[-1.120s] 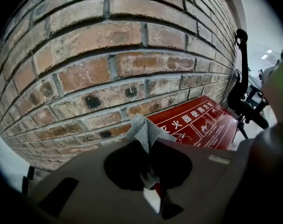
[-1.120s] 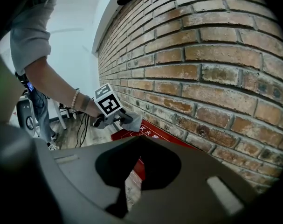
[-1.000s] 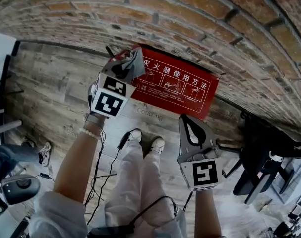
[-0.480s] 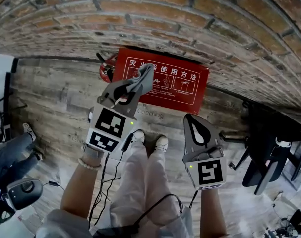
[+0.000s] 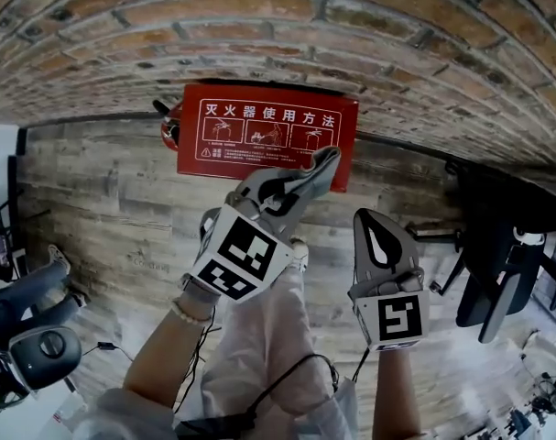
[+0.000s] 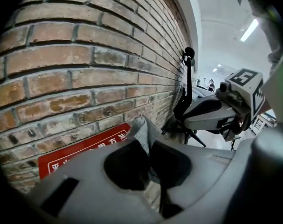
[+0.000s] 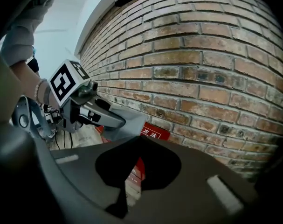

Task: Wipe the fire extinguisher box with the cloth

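Observation:
The red fire extinguisher box (image 5: 259,140) stands on the wooden floor against the brick wall, white print on its face. My left gripper (image 5: 300,183) is shut on a grey cloth (image 5: 321,166), which overlaps the box's lower right corner; contact is not clear. In the left gripper view the cloth (image 6: 143,133) sticks out between the jaws, with the box (image 6: 80,150) to the left. My right gripper (image 5: 367,218) hangs shut and empty to the right, apart from the box. The right gripper view shows the box label (image 7: 153,133) and the cloth (image 7: 130,124).
The brick wall (image 5: 259,26) rises behind the box. A red extinguisher (image 5: 170,128) pokes out at the box's left end. A black office chair (image 5: 497,264) stands at right. Another person's leg (image 5: 26,296) and a black device (image 5: 39,346) are at lower left.
My left gripper has carried the cloth rightward across the box face, from its upper left corner to its lower right corner. The right gripper has kept its place.

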